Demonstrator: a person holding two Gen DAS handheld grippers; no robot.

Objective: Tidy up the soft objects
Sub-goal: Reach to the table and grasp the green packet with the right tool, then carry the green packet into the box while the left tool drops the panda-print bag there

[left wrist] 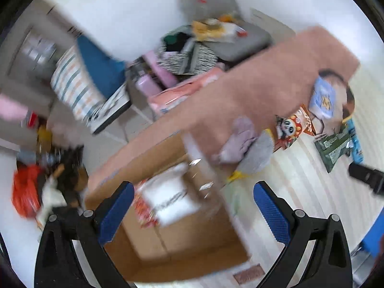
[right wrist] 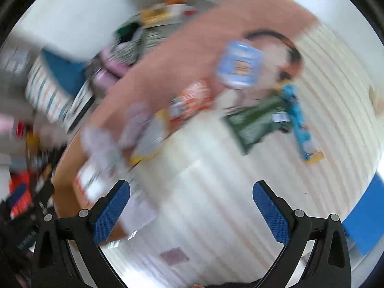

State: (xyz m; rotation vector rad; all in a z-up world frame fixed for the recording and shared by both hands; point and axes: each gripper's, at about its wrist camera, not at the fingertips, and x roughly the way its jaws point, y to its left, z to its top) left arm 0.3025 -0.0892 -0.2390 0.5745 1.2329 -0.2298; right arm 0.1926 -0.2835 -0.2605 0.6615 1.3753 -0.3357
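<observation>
An open cardboard box [left wrist: 182, 247] sits on a white ribbed cover, with a white packet [left wrist: 170, 199] inside. My left gripper [left wrist: 194, 206] is open and empty above the box. A lilac and grey soft toy [left wrist: 242, 144] lies at the box's far flap. Beyond it lie an orange panda packet [left wrist: 290, 129], a light blue packet [left wrist: 322, 98] and a green bag [left wrist: 336, 146]. My right gripper [right wrist: 192, 206] is open and empty over the ribbed cover; its view is blurred, showing the green bag [right wrist: 254, 122], a blue toy [right wrist: 300, 124] and the light blue packet [right wrist: 240, 64].
A striped pillow [left wrist: 74, 84] and a blue cushion [left wrist: 100, 67] stand at the left. A grey chair [left wrist: 216, 7] piled with clothes stands at the back. Red and black clutter [left wrist: 26, 192] lies on the floor at the left. My other gripper's tip [left wrist: 367, 177] shows at right.
</observation>
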